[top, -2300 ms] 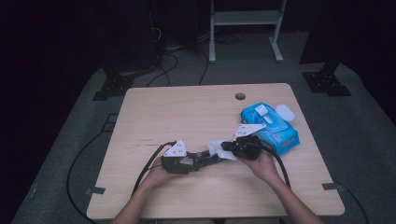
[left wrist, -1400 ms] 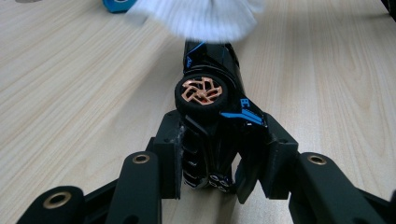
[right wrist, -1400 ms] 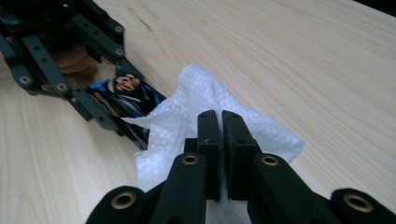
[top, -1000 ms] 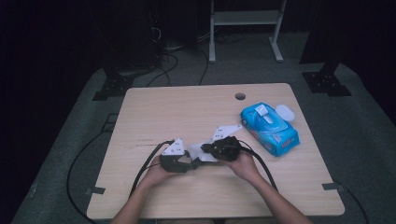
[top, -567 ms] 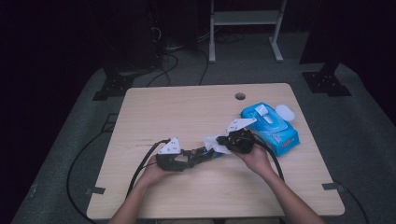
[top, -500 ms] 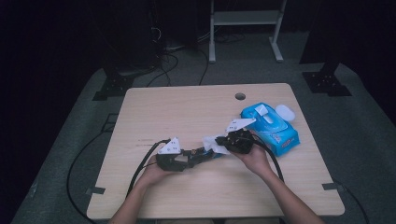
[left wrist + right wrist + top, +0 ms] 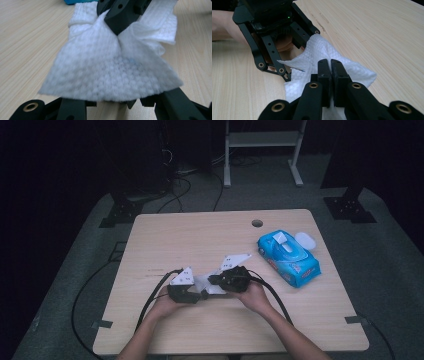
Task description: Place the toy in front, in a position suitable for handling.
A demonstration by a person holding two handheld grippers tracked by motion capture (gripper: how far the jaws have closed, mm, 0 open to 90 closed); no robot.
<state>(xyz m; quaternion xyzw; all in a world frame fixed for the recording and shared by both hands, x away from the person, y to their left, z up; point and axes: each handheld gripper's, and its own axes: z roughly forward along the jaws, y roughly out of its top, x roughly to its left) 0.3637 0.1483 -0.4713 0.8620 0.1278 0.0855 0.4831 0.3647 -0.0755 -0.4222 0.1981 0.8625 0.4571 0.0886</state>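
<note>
A white wipe [image 7: 204, 282] lies stretched between my two grippers near the table's front middle. My right gripper [image 7: 330, 65] is shut on one bunched corner of the wipe [image 7: 322, 50]. In the high view this right gripper [image 7: 216, 281] sits close to the left gripper [image 7: 199, 295]. The left gripper [image 7: 294, 56] faces it with its jaws spread apart, and the wipe's other end lies between and over them. In the left gripper view the wipe [image 7: 110, 72] drapes over my own jaws, and the right gripper [image 7: 117, 32] pinches it at the top.
A blue wipe pack [image 7: 289, 257] with its lid open [image 7: 304, 240] lies at the right of the wooden table [image 7: 200, 235]. A small round hole [image 7: 257, 223] marks the far edge. Black cables [image 7: 155, 292] trail off the front left.
The right gripper, which had drawn the wipe out toward the blue pack, has come back left and nearer to the left gripper. The left gripper has barely moved.
</note>
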